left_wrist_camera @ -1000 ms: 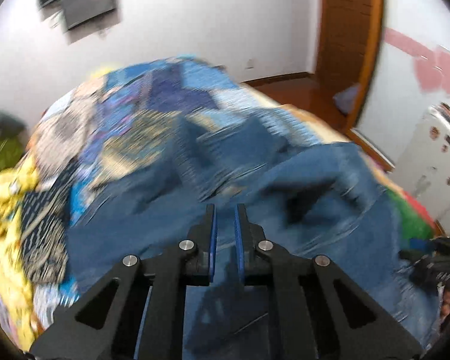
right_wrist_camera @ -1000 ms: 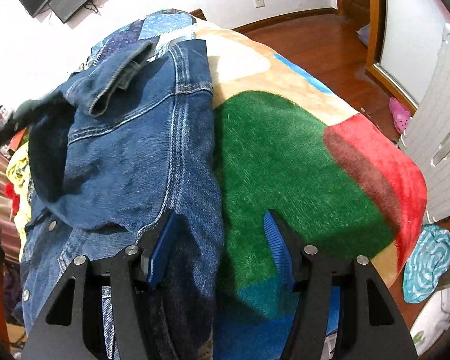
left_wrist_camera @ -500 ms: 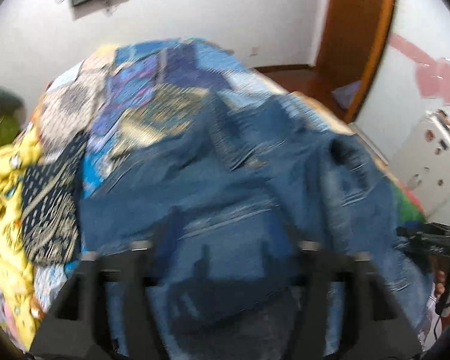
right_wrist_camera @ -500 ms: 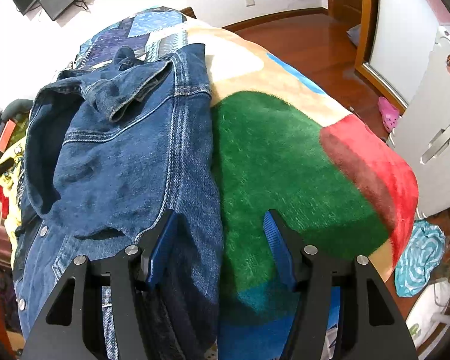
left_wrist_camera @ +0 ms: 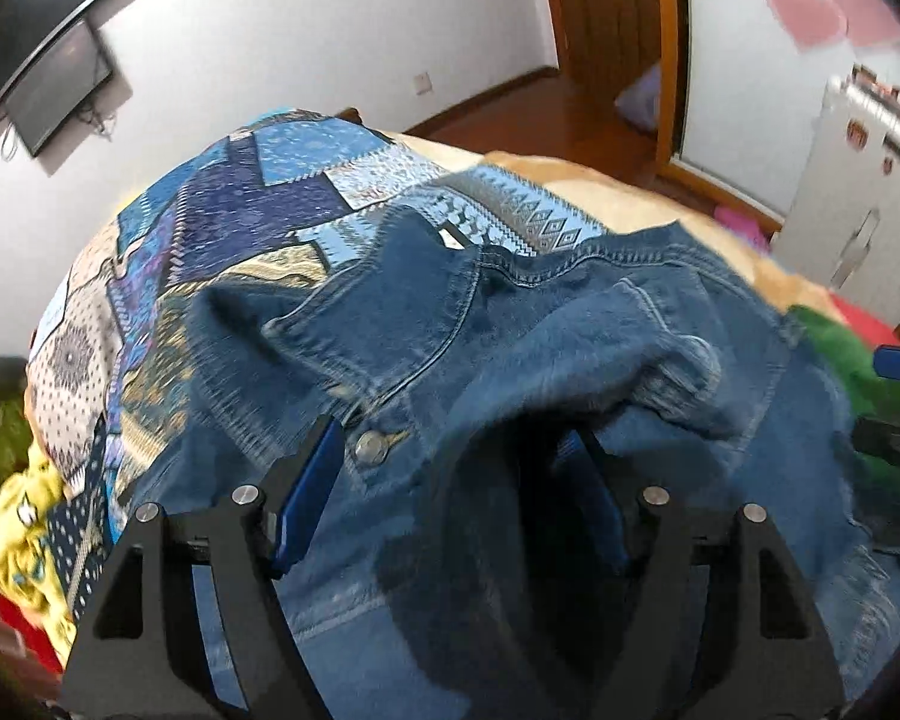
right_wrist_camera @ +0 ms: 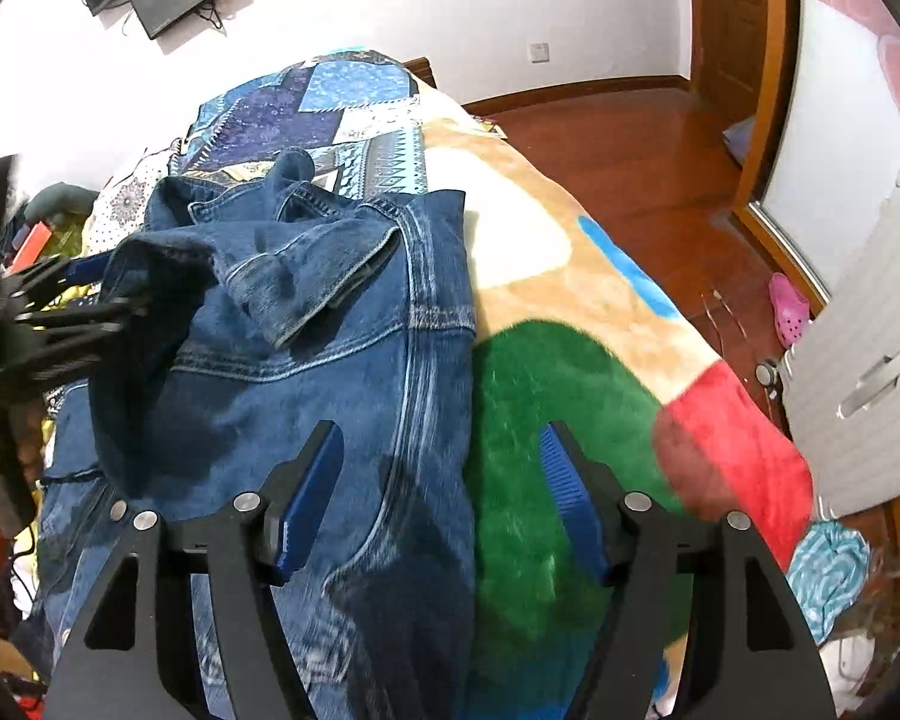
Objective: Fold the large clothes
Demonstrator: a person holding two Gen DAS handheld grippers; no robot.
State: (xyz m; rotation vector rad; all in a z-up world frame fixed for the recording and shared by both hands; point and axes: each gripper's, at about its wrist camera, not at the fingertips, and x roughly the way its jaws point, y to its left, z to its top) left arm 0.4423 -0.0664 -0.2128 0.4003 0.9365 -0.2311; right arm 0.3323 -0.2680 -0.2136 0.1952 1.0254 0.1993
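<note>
Denim jacket (right_wrist_camera: 330, 354) spread on the bed (right_wrist_camera: 570, 420), right side along the bed's middle, sleeve folded across the chest. Left tongs (left_wrist_camera: 450, 468) spread wide over the rumpled sleeve (left_wrist_camera: 600, 360), gripping nothing. Right tongs (right_wrist_camera: 444, 468) likewise apart, straddling the jacket's side seam and the green blanket patch (right_wrist_camera: 558, 396).
</note>
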